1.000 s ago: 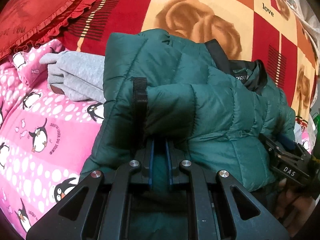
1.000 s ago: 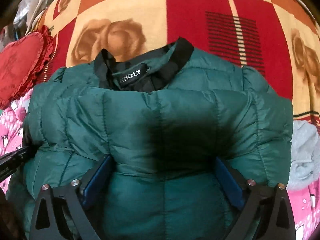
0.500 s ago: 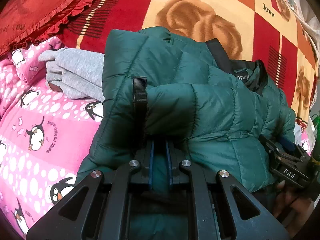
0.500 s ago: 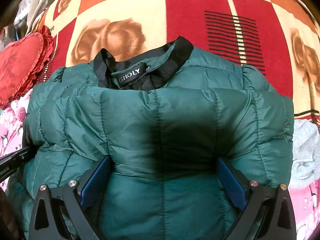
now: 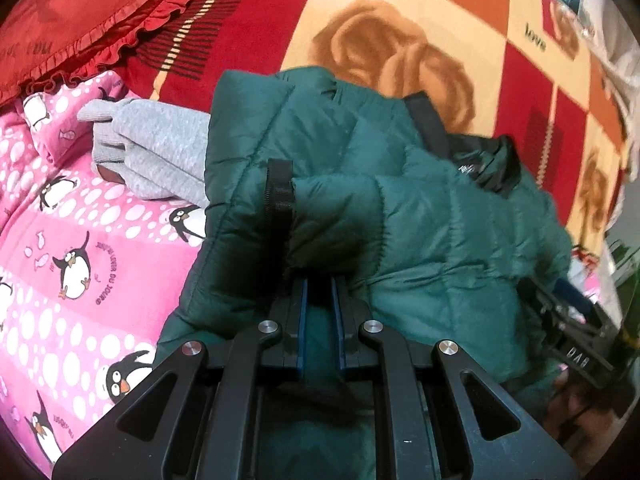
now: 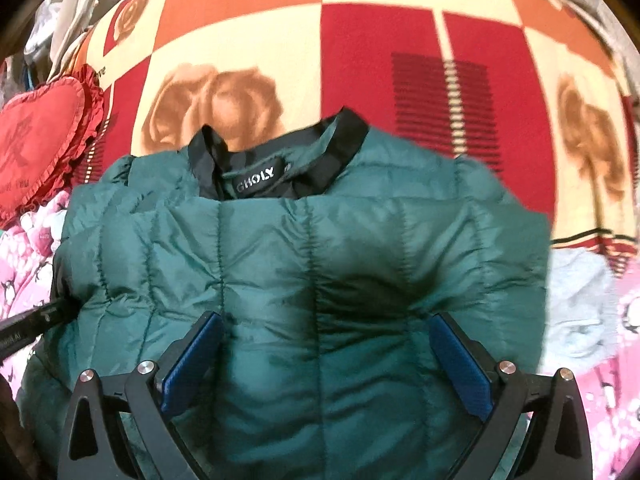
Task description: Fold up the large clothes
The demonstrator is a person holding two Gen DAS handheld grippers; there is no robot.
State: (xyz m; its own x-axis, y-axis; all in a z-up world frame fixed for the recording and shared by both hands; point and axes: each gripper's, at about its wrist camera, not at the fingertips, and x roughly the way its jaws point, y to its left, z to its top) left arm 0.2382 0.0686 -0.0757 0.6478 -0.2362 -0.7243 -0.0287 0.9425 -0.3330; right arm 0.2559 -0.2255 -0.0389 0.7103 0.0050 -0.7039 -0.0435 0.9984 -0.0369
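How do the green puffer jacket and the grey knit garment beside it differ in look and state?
The green puffer jacket is shiny and quilted; the grey knit garment is matte and soft. The jacket is bulky and much larger; the grey garment forms a smaller bundle. The left hand-held gripper is closed on the jacket, while nothing touches the grey garment. Both lie folded on the bed.

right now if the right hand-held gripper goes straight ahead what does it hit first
The right hand-held gripper already has the green puffer jacket bulging between its open fingers, so it would push into that jacket first.
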